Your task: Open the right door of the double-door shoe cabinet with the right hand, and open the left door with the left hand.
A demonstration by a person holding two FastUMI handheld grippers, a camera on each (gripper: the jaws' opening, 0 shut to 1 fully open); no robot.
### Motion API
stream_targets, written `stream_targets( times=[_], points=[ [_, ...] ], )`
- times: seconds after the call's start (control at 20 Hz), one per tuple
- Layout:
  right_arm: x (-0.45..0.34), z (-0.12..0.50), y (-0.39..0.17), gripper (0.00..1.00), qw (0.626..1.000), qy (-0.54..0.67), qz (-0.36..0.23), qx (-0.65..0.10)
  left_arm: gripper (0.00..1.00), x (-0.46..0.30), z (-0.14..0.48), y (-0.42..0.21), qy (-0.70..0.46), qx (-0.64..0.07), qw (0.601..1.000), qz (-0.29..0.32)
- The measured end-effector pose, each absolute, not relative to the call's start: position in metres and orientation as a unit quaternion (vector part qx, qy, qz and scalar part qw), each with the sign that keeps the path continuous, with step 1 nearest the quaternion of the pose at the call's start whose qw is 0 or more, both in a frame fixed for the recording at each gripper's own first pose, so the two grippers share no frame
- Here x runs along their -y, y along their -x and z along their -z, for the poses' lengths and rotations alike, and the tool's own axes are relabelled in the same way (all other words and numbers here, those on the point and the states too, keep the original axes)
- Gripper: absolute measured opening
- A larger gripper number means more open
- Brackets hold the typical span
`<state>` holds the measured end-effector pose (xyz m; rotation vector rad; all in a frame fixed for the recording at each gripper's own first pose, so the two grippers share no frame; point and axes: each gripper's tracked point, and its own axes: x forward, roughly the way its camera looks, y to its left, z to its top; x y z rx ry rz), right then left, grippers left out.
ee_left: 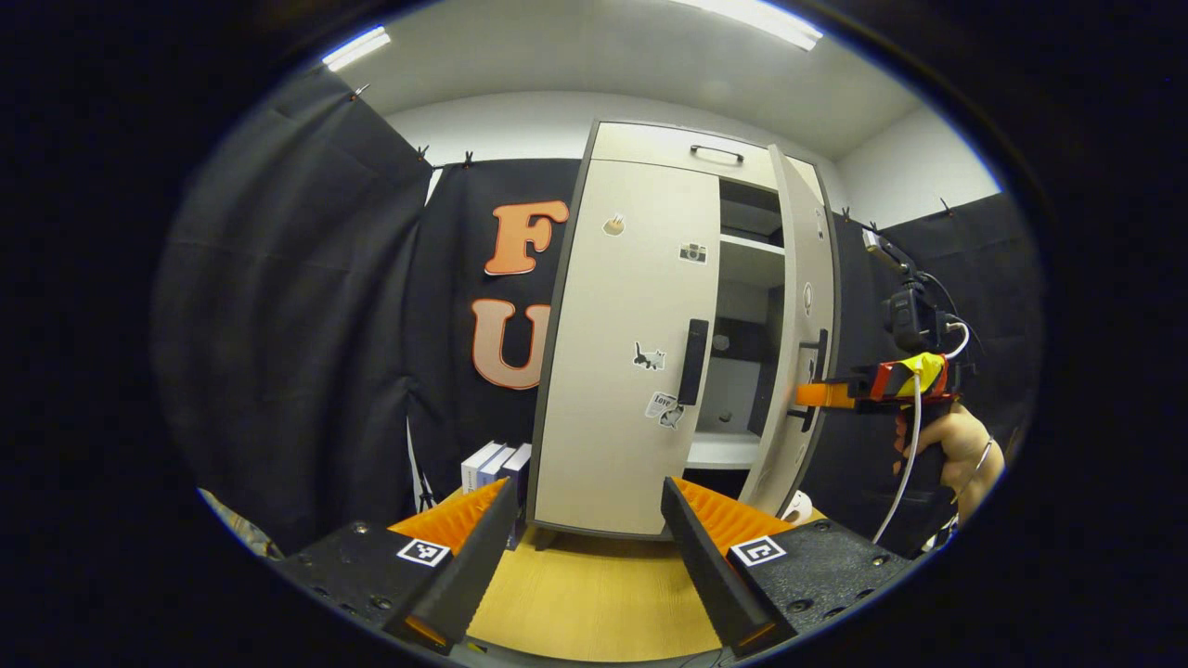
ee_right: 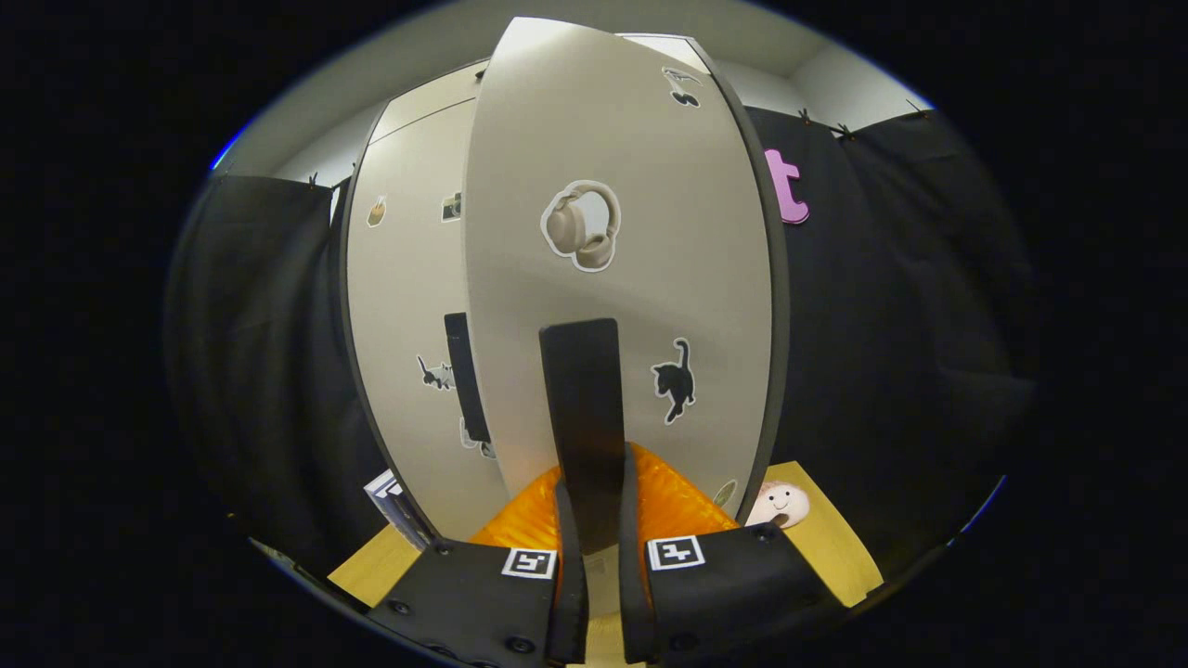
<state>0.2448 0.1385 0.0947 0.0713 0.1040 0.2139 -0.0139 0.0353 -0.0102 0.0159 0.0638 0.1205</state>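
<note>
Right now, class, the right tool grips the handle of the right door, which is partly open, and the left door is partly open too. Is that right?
Not quite. The left door is shut, as the left gripper view shows. The rest holds: the right tool grips the handle of the partly open right door.

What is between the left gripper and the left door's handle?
Nothing visible. The left gripper is open and aimed at the left door; only bare tabletop lies before the handle.
</note>
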Motion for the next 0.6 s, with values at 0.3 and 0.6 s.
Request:
stream_targets(
  times=[0.3, 0.6],
  points=[
    [-0.130, -0.097, -0.237, 0.22, 0.991, -0.043, -0.113, -0.050, 0.95, -0.009, 0.011, 0.022, -0.007, -0.031, 0.998, -0.059],
    [-0.119, -0.099, -0.232, 0.22, 0.992, -0.053, -0.106, -0.044, 0.92, 0.008, 0.012, 0.021, -0.014, -0.031, 0.998, -0.056]
  ],
)
